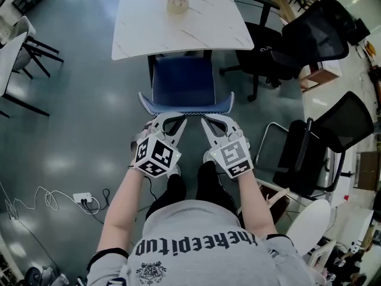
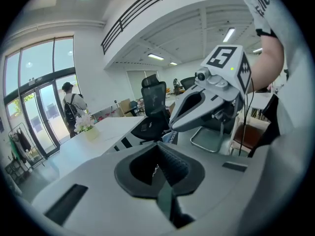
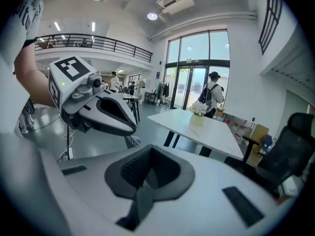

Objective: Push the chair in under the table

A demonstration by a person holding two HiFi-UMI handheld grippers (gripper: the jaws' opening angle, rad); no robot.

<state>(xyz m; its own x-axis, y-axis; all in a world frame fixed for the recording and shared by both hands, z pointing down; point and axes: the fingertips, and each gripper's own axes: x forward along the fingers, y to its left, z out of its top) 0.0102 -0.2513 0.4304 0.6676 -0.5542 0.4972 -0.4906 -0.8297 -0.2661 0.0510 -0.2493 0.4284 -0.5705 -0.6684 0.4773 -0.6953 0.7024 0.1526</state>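
Blue chair (image 1: 183, 82) noted at centre frame in the head view, its seat front already tucked beneath the near edge of the white marble-look counter (image 1: 137, 34); the rear of the seat and the backrest stand clear of it.

- Backrest rim is seen running left to right across the frame, square to the counter edge.
- Left claw (image 1: 177, 121) and right claw (image 1: 206, 123) are held side by side just below that rim, one behind each half of the backrest. Contact with the rim cannot be confirmed from above.
- Both claws are clenched with nothing between the jaws, as shown in the left gripper view (image 2: 158, 173) and the right gripper view (image 3: 146, 177).
- Chair lies straight ahead of both tips, toward the top of the frame. Neither claw is judged nearer.

Judgement: the push is to be made upward in frame, across the rim's long axis. Even pressure from both sides is likely needed, or the chair may be swung askew. A flower vase (image 1: 177, 0) on the counter's far part is noted well apart.
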